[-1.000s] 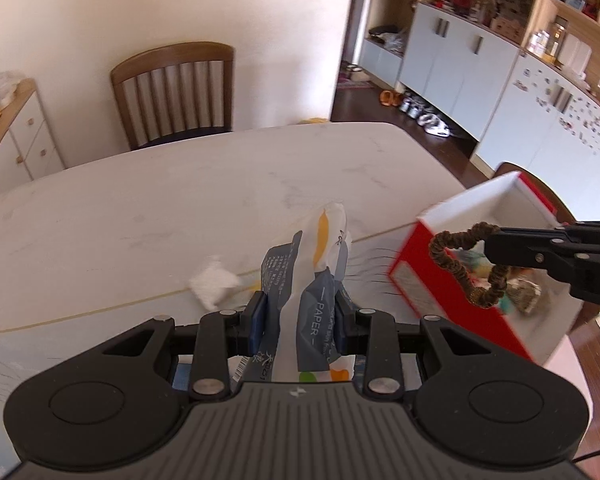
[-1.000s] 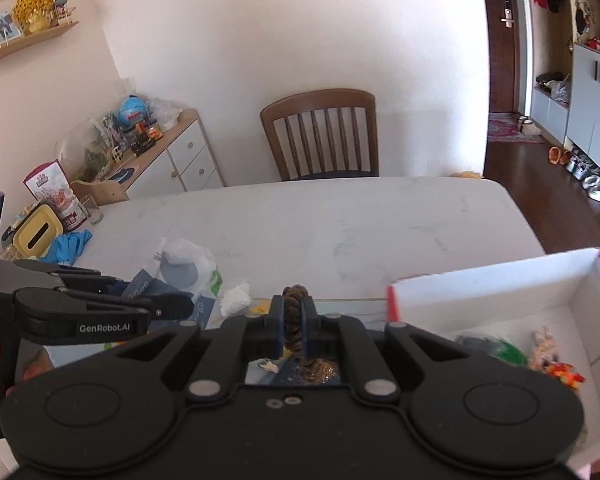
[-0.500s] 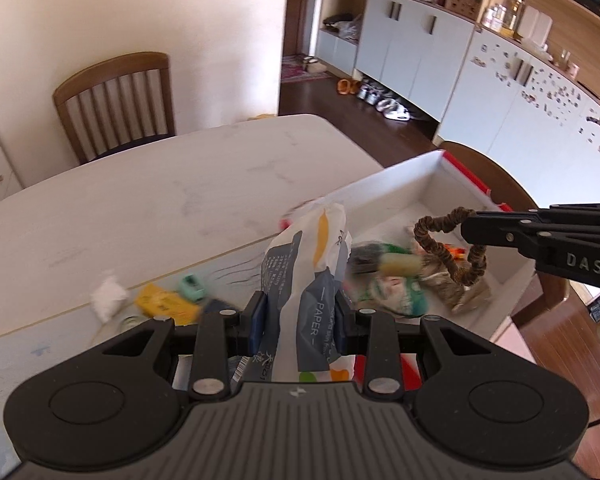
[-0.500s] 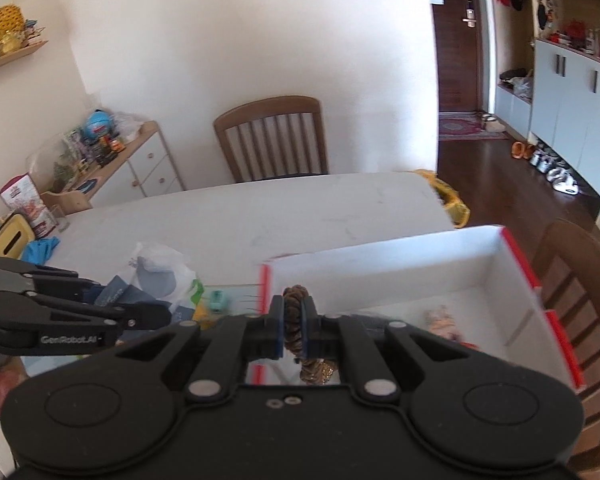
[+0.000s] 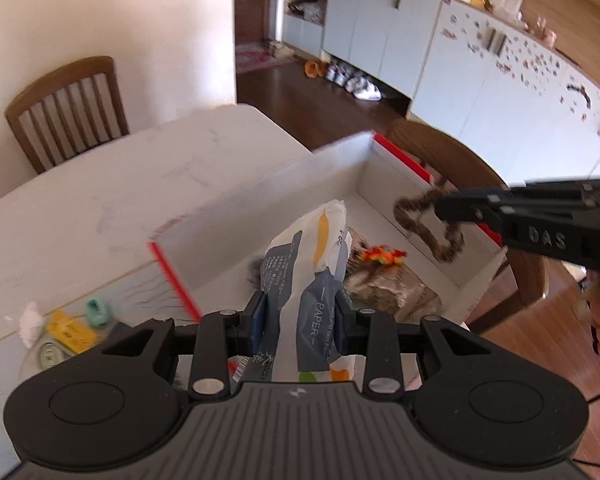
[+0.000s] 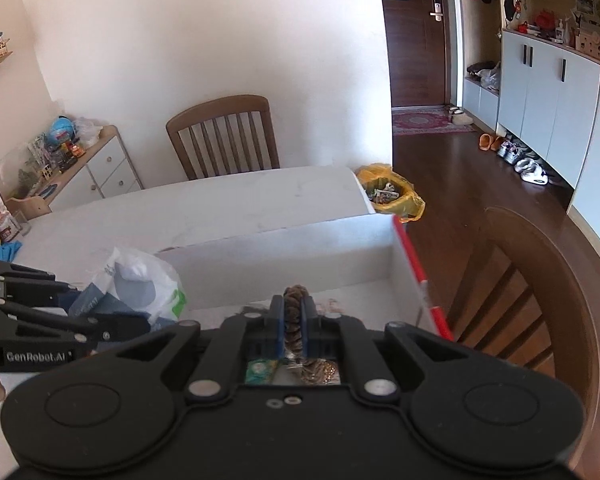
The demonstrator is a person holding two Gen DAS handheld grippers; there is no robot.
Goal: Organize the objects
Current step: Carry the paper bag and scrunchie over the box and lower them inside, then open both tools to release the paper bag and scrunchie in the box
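My left gripper (image 5: pixel 300 316) is clamped on a tissue-paper pack (image 5: pixel 314 264), held over the white red-edged box (image 5: pixel 260 200). My right gripper (image 6: pixel 293 320) pinches a brown scrunchie (image 5: pixel 428 224) above the same box, beside the pack.

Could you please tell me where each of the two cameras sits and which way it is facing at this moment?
Left wrist: sits on the left gripper, looking along its fingers over the red-edged white cardboard box toward the grey cabinets; its jaws pinch a white and blue paper packet, and the right gripper enters at right.
Right wrist: sits on the right gripper, facing the wooden slat-back chair and wall; its jaws clamp a brown braided hair tie.
Shared: box, packet, hair tie, chair, white table.
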